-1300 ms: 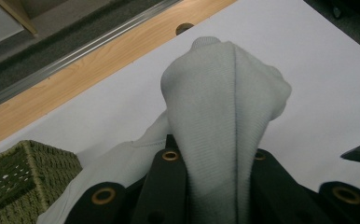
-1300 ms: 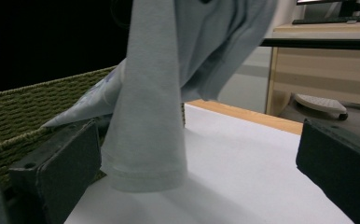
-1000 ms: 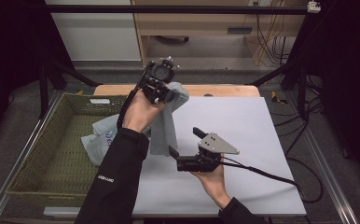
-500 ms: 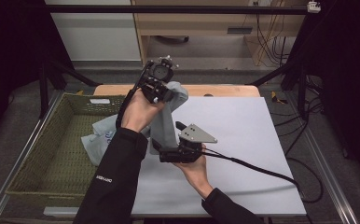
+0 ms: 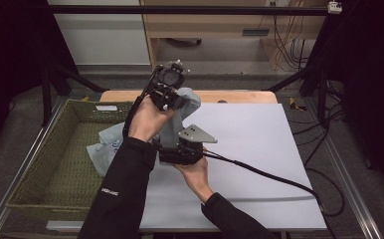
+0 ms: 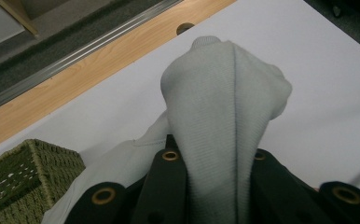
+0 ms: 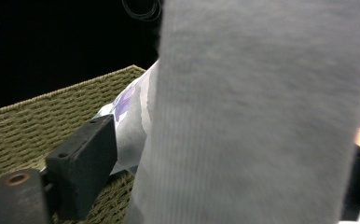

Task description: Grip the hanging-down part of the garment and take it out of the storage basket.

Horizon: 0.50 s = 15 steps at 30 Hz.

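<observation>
A pale grey-blue garment (image 5: pixel 177 117) hangs in the air above the left part of the table (image 5: pixel 259 149), held up by the left hand-held gripper (image 5: pixel 169 94). In the left gripper view its two black jaws are clenched on a ribbed fold of the garment (image 6: pixel 220 121), which bulges up between them and drapes over their tips; the white table top and its wooden far edge lie behind. In the high view the left hand (image 5: pixel 147 119) holds this gripper raised near the far left corner of the table, and the cloth falls from it toward the near side and to the left.

The lower part of the garment trails over the right rim of a woven olive-green basket (image 5: pixel 55 164), which stands just left of the table. A part of the cloth with a small purple print (image 5: pixel 114 145) rests on that rim.

The right hand-held gripper (image 5: pixel 172 152) is lower, just near of the left one, with its grey three-cornered plate on top and its cable (image 5: pixel 259 172) running off across the table to the right. It points left into the hanging cloth. In the right gripper view the ribbed grey fabric (image 7: pixel 262 116) hangs close before the camera between the two jaws, which stand apart on either side of it; the left jaw is clear of the cloth, and I cannot tell whether the right one touches it. Behind the fabric are the basket's woven wall (image 7: pixel 52 121) and the printed cloth (image 7: pixel 127 105).
</observation>
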Each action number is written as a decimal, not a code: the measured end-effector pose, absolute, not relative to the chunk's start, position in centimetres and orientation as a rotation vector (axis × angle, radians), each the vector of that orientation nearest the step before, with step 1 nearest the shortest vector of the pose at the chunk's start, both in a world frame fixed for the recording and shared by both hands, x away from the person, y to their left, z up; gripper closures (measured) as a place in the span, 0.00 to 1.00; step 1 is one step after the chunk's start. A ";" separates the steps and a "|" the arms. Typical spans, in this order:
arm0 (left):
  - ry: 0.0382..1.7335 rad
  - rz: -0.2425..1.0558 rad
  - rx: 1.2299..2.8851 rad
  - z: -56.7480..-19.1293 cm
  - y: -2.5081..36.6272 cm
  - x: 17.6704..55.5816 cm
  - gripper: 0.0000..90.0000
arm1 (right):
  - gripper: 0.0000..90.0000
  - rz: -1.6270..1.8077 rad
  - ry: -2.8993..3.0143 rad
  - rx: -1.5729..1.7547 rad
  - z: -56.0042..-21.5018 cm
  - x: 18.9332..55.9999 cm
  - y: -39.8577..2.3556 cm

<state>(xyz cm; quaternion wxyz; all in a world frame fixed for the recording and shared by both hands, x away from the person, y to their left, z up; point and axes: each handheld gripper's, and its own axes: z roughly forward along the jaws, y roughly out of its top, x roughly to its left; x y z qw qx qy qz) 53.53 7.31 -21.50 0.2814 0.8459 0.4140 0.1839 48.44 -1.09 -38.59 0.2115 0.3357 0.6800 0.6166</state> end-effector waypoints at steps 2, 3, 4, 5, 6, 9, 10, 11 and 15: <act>1.109 0.492 2.270 -21.5 7.3 53.5 0.93 | 0.22 1.713 1.896 0.912 -38.6 48.6 -0.9; 1.107 0.493 2.273 -21.5 7.3 53.5 0.93 | 0.25 1.722 1.905 0.948 -38.5 48.5 -0.7; 1.109 0.489 2.277 -21.5 7.2 53.5 0.93 | 0.29 1.719 1.908 0.931 -38.5 48.5 -0.7; 1.110 0.490 2.277 -21.5 7.2 53.5 0.93 | 0.34 1.714 1.919 0.940 -38.5 48.5 -0.5; 1.109 0.491 2.278 -21.5 7.2 53.5 0.93 | 0.39 1.699 1.924 0.907 -38.6 48.6 -0.6; 1.109 0.489 2.279 -21.6 7.1 53.5 0.93 | 0.54 1.693 1.934 0.935 -38.5 48.6 -0.5; 1.109 0.489 2.281 -21.6 7.2 53.5 0.93 | 0.59 1.687 1.938 0.934 -38.5 48.7 -0.5; 1.109 0.489 2.278 -21.6 7.2 53.5 0.93 | 0.64 1.681 1.943 0.931 -38.5 48.7 -0.6; 1.108 0.488 2.285 -21.6 7.2 53.5 0.93 | 0.80 1.660 1.957 0.912 -38.5 48.7 -0.8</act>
